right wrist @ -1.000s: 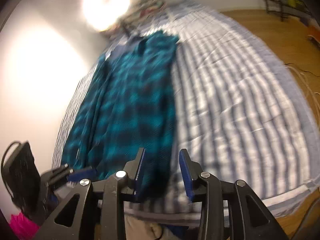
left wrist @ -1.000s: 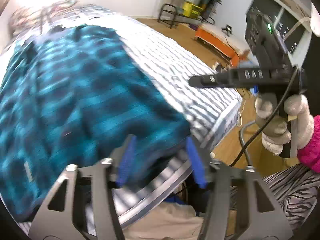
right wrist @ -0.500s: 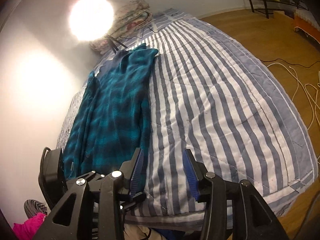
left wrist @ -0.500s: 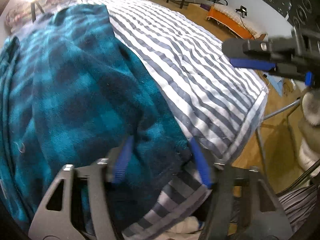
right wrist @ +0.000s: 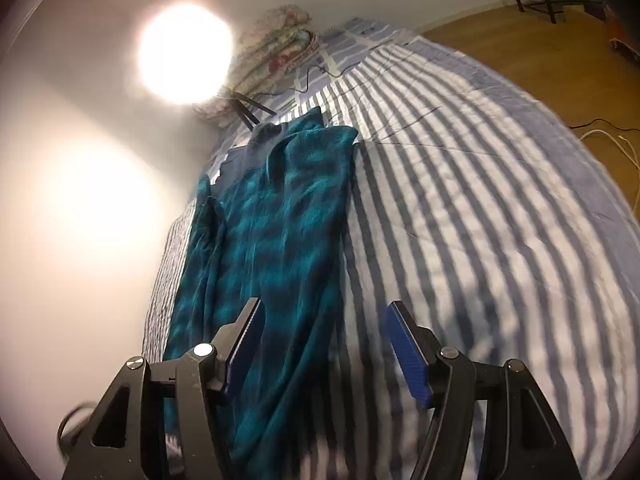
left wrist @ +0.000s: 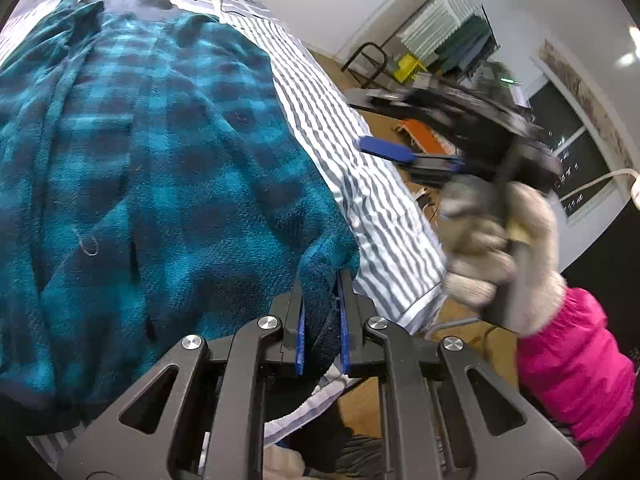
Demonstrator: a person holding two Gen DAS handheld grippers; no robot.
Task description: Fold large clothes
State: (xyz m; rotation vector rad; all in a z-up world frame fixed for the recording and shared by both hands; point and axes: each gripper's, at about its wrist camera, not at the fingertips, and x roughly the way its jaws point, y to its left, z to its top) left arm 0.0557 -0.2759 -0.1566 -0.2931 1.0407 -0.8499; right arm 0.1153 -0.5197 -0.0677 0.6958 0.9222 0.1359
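Observation:
A teal plaid fleece garment (left wrist: 152, 168) lies spread lengthwise on the striped bedspread (left wrist: 384, 216). My left gripper (left wrist: 322, 280) is at the garment's near right corner, and its jaws are closing with the fleece hem pinched between the blue pads. In the right wrist view the garment (right wrist: 280, 220) runs away from me along the bed's left side. My right gripper (right wrist: 324, 344) hovers over the garment's right edge with its jaws opening and nothing between them. The left wrist view shows that right gripper (left wrist: 384, 148) blurred, held by a gloved hand (left wrist: 492, 248) with a pink sleeve.
A bright lamp (right wrist: 186, 52) glares at the head of the bed beside a pile of folded quilts (right wrist: 276, 40). Wooden floor (right wrist: 560, 52) with cables (right wrist: 612, 136) lies to the right. A black metal rack (left wrist: 368, 60) and an orange item (left wrist: 424, 132) stand beyond the bed's edge.
The left jaws have closed from wide apart onto the garment's corner. The right jaws have spread wider, and that gripper has swung over the bed.

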